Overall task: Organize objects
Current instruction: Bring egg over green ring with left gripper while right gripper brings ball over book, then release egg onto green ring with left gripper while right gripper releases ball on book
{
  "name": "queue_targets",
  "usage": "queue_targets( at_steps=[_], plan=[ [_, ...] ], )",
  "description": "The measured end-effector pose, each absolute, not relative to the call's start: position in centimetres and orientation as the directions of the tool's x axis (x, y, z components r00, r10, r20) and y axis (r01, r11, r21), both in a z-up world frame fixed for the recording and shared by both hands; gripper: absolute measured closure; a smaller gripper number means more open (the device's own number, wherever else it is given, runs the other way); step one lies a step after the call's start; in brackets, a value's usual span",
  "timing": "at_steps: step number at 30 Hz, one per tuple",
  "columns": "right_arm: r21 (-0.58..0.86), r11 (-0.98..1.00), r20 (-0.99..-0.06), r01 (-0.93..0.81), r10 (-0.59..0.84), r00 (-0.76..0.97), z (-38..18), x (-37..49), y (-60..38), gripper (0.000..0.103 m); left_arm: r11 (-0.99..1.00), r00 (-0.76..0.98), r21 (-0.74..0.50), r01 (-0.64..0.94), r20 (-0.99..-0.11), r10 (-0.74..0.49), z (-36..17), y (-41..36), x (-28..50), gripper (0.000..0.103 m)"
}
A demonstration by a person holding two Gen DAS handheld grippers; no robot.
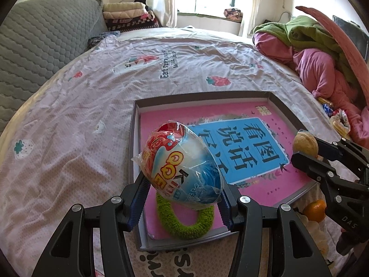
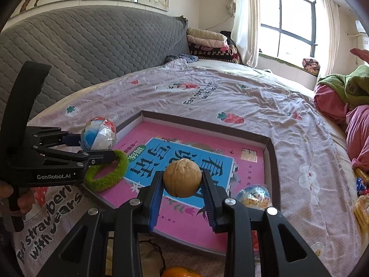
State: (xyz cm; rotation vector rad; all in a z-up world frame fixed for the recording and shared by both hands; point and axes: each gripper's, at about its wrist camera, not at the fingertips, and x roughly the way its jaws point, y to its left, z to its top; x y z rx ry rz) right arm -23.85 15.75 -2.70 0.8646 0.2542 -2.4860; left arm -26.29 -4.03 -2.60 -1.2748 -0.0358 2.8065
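Below both of our grippers lies the bed [image 1: 69, 138], and on it, at lower centre of each view, a shallow box tray [image 2: 272, 152] lined with a pink book [image 2: 249, 168]. Our left gripper [image 1: 183, 198] pinches a wrapped toy egg [image 1: 182, 166], long axis tilted up-left, directly over a green hair ring [image 1: 184, 228] in the tray's near corner. Our right gripper [image 2: 182, 191] pinches a walnut [image 2: 182, 177] above the book's centre. Both loads sit over the tray, so we judge release needs only lowering; a second wrapped egg [image 2: 253, 196] rests at lower right.
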Motion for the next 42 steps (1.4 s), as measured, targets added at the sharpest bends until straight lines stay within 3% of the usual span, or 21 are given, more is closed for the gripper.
queue_targets(
  at_steps=[25, 42],
  plan=[
    [0.031, -0.870, -0.729, 0.492, -0.356, -0.585, -6.0, -24.9, 15.7, 0.069, -0.998, -0.606, -0.032, -0.057, -0.793, 0.060, -4.8, -3.6, -26.7, 0.047],
    [0.046, -0.883, -0.750, 0.468, -0.340, -0.567, -6.5, -25.4, 16.2, 0.069, -0.998, -0.604, -0.018, -0.067, -0.795, 0.055, -4.8, -3.3, -26.7, 0.047]
  ],
)
